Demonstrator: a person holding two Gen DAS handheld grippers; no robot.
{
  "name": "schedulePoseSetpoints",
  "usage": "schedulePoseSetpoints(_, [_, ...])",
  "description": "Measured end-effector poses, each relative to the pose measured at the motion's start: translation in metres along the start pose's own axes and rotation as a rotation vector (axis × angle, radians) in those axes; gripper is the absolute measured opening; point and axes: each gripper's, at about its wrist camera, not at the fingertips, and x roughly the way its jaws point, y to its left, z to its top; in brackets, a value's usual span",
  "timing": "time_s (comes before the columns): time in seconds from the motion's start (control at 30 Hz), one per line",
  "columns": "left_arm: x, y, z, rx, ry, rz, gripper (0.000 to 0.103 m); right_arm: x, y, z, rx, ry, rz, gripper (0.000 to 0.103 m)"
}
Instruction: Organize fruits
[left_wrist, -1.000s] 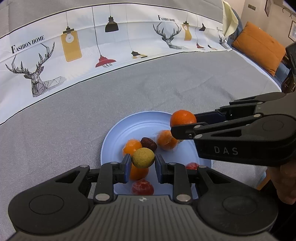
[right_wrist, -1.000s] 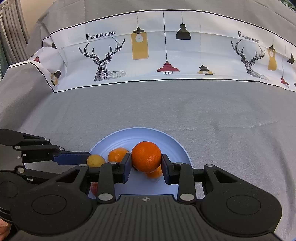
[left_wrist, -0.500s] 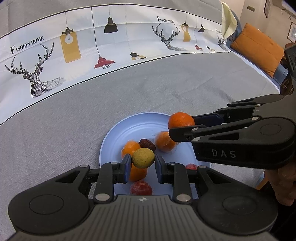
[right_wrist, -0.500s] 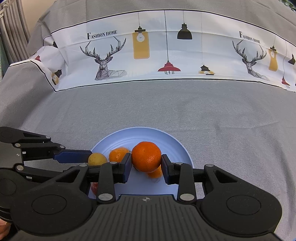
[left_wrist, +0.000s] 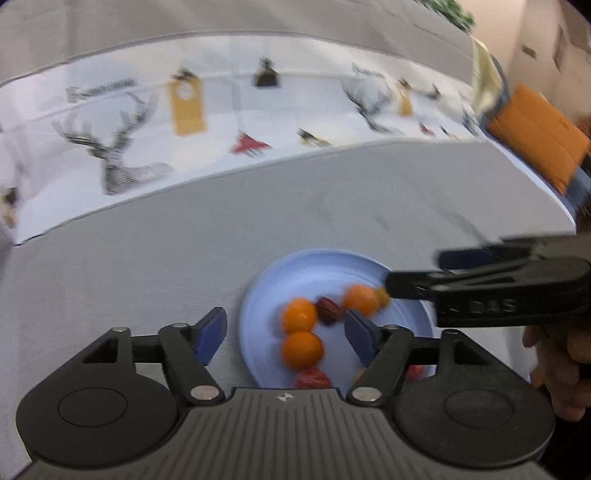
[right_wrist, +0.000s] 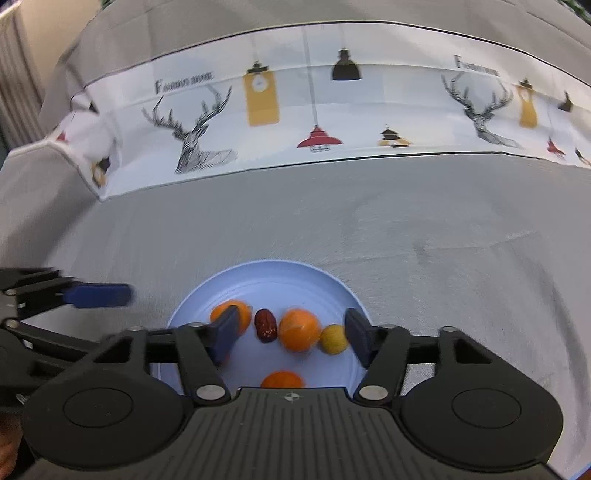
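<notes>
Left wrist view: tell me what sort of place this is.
Probably a home living or dining room: a table under a gray tablecloth with deer and lamp prints, an orange cushion beside it, and a blue plate of fruit.

Matte black plastic forms both handheld tools: the left gripper and right gripper share ribbed grey-black centre housings, round side discs, silver pivot screws and blue finger pads. White "DAS" lettering marks the right gripper's side, seen blurred from the left wrist. Bare skin shows on the right hand.
</notes>
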Motion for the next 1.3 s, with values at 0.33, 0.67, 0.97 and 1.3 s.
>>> schedulePoseSetpoints(0.33, [-0.045,0.016,-0.010,-0.103,-0.087,0.179,0.088,-0.026,0.002,-0.004,0.002,-0.046,-0.045,0.099])
schedulePoseSetpoints(0.67, [-0.037,0.009,-0.034,-0.215,0.073,0.190,0.102,-0.053,0.009,-0.025,0.013,-0.014,-0.142,0.102])
schedulePoseSetpoints(0.97, [-0.015,0.008,-0.038,-0.219,0.145,0.194,0.102,-0.037,0.005,-0.025,0.040,0.055,-0.125,0.102])
schedulePoseSetpoints(1.3, [-0.017,0.014,-0.036,-0.252,0.139,0.189,0.102,-0.034,0.012,-0.024,0.011,0.062,-0.113,0.102])
